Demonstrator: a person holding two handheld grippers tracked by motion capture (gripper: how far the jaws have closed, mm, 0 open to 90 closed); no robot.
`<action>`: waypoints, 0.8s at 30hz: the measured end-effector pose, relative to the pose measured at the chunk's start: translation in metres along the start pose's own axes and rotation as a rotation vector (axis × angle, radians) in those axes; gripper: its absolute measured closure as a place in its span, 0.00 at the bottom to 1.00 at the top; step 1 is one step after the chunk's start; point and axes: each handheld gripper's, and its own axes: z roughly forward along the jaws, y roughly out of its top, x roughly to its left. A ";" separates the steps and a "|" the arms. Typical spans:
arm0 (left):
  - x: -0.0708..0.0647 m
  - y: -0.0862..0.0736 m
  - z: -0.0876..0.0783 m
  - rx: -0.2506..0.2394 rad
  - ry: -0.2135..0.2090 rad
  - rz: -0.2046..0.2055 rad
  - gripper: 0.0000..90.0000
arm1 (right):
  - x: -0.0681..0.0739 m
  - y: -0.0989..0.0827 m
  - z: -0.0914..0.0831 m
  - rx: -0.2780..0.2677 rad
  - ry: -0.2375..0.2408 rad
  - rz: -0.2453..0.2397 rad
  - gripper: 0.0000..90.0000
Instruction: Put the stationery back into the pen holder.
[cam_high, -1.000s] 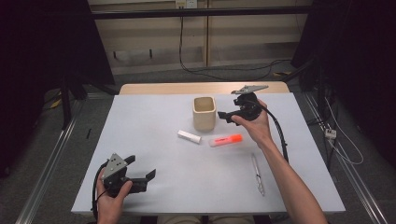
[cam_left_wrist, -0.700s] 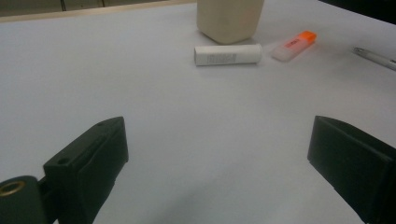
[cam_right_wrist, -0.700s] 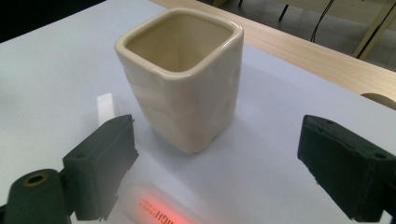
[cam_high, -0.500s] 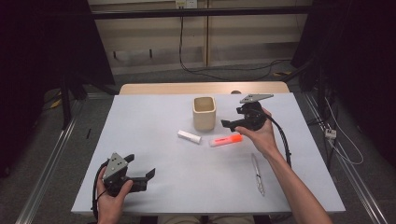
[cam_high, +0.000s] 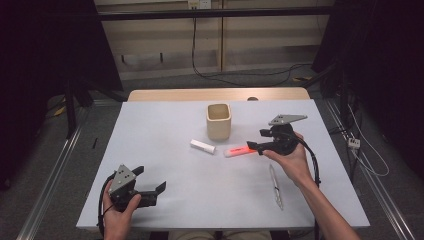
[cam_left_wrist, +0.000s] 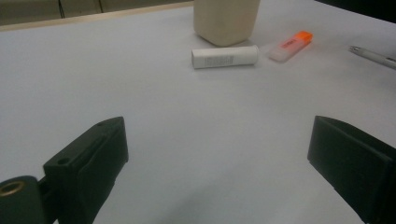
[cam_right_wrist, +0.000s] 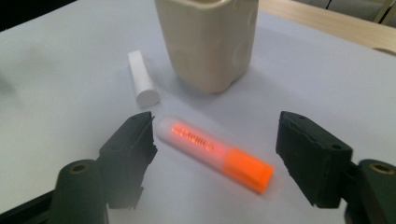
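An orange highlighter (cam_high: 239, 150) with a clear cap lies on the white table (cam_high: 165, 125), in front of a beige cup (cam_high: 219, 121). My right gripper (cam_high: 256, 140) is at the highlighter's orange end. In the right gripper view the highlighter (cam_right_wrist: 215, 151) lies between the two fingers (cam_right_wrist: 130, 144), and neither touches it. The right gripper (cam_right_wrist: 217, 135) is open, and its jaws have just been closing. My left gripper (cam_high: 150, 181) rests near the front left edge, open with nothing between its fingers (cam_left_wrist: 88, 163).
A short white tube (cam_high: 202, 146) lies left of the highlighter. A silver pen (cam_high: 275, 187) lies near the front right, beside the person's right forearm. The left gripper view looks over bare table toward the cup (cam_left_wrist: 226, 21), the tube (cam_left_wrist: 224, 56) and the highlighter (cam_left_wrist: 289, 45).
My right gripper has moved from beside the cup toward the person and down to the highlighter, and its jaws have narrowed. The left gripper has stayed still.
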 end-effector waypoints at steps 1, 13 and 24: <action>0.000 0.000 0.000 0.001 0.002 -0.002 0.06 | 0.001 -0.003 -0.002 0.001 0.010 0.008 0.37; -0.001 0.000 0.002 0.013 0.004 0.014 0.06 | 0.018 -0.038 -0.019 0.076 0.048 0.027 0.60; -0.001 -0.001 0.002 0.018 0.000 0.006 0.06 | 0.022 -0.064 -0.038 0.126 0.046 0.044 0.94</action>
